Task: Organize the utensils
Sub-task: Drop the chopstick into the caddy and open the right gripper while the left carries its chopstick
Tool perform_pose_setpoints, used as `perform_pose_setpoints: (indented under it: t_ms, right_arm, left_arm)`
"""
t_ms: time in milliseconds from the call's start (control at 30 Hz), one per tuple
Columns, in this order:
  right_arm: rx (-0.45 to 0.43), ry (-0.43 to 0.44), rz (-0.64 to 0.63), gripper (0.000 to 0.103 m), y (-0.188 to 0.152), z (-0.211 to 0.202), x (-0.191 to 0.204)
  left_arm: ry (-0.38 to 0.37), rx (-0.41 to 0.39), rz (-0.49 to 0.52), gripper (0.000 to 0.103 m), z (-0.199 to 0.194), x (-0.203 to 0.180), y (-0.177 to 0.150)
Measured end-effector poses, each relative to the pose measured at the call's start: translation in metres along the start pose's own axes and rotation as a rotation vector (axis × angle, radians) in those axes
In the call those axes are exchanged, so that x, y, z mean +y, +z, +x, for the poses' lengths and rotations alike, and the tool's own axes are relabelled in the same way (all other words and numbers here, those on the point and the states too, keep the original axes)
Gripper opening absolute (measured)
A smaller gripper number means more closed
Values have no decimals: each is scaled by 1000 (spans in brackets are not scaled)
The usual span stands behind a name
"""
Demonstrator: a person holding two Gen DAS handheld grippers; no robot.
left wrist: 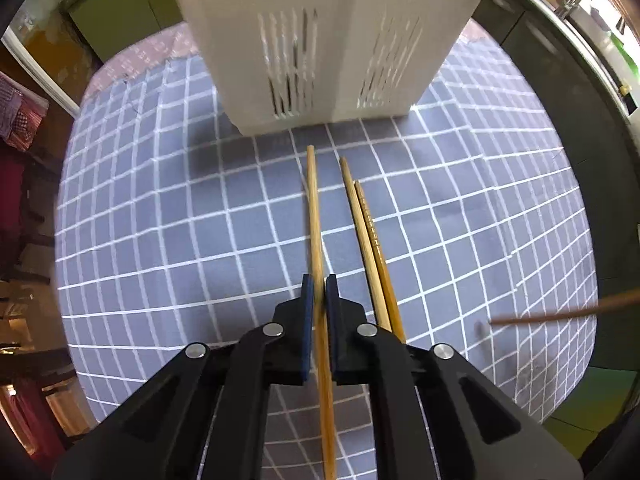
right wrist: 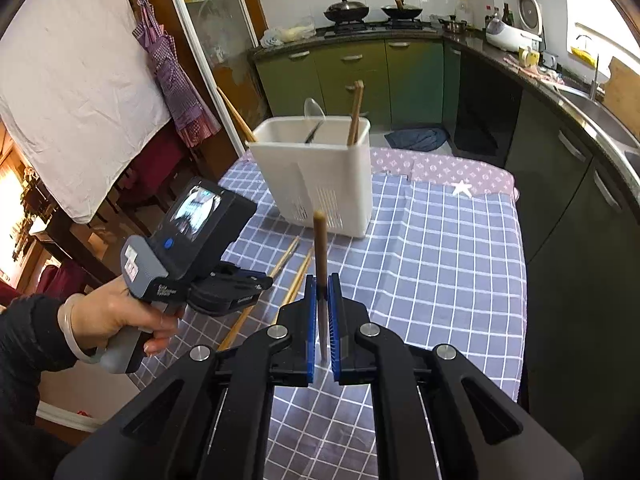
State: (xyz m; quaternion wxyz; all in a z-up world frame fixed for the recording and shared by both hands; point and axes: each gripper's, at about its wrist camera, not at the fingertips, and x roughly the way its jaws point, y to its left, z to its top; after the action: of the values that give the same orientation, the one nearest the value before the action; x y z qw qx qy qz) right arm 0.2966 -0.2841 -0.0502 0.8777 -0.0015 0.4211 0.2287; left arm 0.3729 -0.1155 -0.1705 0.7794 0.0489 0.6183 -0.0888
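Note:
A white slotted utensil holder (left wrist: pixel 320 40) (right wrist: pixel 316 176) stands on the blue checked tablecloth. It holds a spoon (right wrist: pixel 312 114) and dark chopsticks (right wrist: pixel 355 114). My left gripper (left wrist: pixel 319 280) is shut on a light wooden chopstick (left wrist: pixel 314 208) that lies low over the cloth, pointing at the holder. Two more chopsticks (left wrist: pixel 368 232) lie beside it on the right. My right gripper (right wrist: pixel 322 280) is shut on a dark brown chopstick (right wrist: pixel 320 248), held upright above the table. The left gripper (right wrist: pixel 230 294) shows in the right wrist view, low at the left.
The tablecloth (left wrist: pixel 160 240) (right wrist: pixel 440 260) covers a small table. Green kitchen cabinets (right wrist: pixel 360 68) and a stove with woks (right wrist: pixel 346 10) stand behind. A dark counter with a sink (right wrist: pixel 580 100) runs along the right. An apron (right wrist: pixel 172 60) hangs at the left.

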Motion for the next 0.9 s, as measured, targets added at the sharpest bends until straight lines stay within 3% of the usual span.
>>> perform_pose_setpoints:
  t_ms: [233, 533, 700, 900]
  right_arm:
    - [-110, 15, -27, 7, 50, -42, 21]
    - [-254, 0, -18, 6, 139, -75, 46]
    - [-279, -85, 16, 7, 185, -56, 41]
    - [-163, -158, 55, 7, 201, 17, 23]
  left_arm:
    - [-7, -137, 30, 6, -59, 15, -18]
    - [-39, -218, 25, 6, -99, 51, -52]
    - [-57, -247, 29, 6, -112, 58, -64]
    - [-72, -271, 47, 6, -122, 60, -75]
